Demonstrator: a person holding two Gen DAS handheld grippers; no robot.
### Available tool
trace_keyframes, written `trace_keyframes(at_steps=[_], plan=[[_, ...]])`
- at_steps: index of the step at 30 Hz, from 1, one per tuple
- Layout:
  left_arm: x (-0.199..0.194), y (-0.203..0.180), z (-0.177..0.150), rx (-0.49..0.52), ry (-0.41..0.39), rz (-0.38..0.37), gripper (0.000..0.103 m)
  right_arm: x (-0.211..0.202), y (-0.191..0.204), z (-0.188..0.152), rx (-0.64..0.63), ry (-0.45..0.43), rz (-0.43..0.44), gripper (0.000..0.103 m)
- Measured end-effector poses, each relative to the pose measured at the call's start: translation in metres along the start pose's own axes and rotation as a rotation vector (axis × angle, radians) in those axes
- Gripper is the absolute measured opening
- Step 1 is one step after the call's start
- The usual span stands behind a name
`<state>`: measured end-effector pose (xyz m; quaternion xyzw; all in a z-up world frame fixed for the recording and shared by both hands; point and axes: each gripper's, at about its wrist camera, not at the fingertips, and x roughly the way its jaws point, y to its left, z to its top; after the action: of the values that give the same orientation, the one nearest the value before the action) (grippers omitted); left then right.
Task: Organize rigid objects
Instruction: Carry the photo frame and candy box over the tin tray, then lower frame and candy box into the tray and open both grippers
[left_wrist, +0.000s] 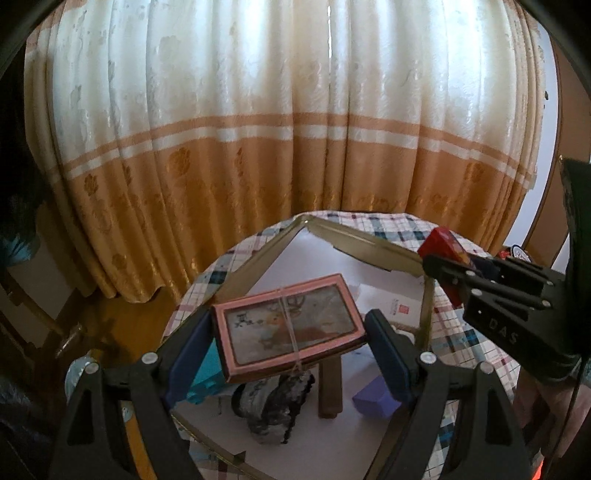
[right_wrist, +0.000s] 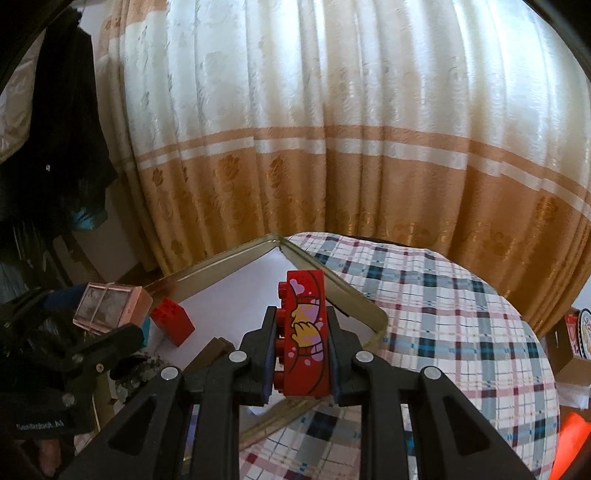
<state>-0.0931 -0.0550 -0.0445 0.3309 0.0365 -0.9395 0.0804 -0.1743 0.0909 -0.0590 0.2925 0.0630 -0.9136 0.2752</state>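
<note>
My left gripper (left_wrist: 288, 332) is shut on a pink card box (left_wrist: 288, 326) tied with a rubber band, held above a shallow metal tray (left_wrist: 258, 258) with a white floor. It also shows in the right wrist view (right_wrist: 107, 306). My right gripper (right_wrist: 301, 339) is shut on a red printed toy brick (right_wrist: 306, 332), held above the tray's right rim (right_wrist: 351, 299). The same brick shows in the left wrist view (left_wrist: 445, 245).
In the tray lie a red brick (right_wrist: 171, 321), a brown wooden block (left_wrist: 330, 384), a purple block (left_wrist: 375, 398), a teal piece (left_wrist: 207, 373) and a dark crumpled lump (left_wrist: 275, 408). The tray sits on a plaid tablecloth (right_wrist: 443, 332). A curtain (left_wrist: 288, 110) hangs behind.
</note>
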Motion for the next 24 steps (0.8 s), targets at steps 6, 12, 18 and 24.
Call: trace_keyframes(at_steps=[6,12,18,24], plan=[[0.008,0.004,0.001,-0.009,0.036,-0.011,0.084,0.02,0.007,0.004,-0.022,0.061,0.007,0.025],[0.014,0.007,0.0,-0.013,0.057,-0.011,0.084,0.038,0.011,0.005,-0.037,0.105,0.014,0.025],[0.019,0.008,-0.001,-0.017,0.078,-0.025,0.084,0.047,0.014,0.005,-0.042,0.13,0.029,0.026],[0.019,0.008,-0.001,-0.01,0.109,-0.014,0.089,0.036,0.015,0.006,-0.031,0.093,0.038,0.068]])
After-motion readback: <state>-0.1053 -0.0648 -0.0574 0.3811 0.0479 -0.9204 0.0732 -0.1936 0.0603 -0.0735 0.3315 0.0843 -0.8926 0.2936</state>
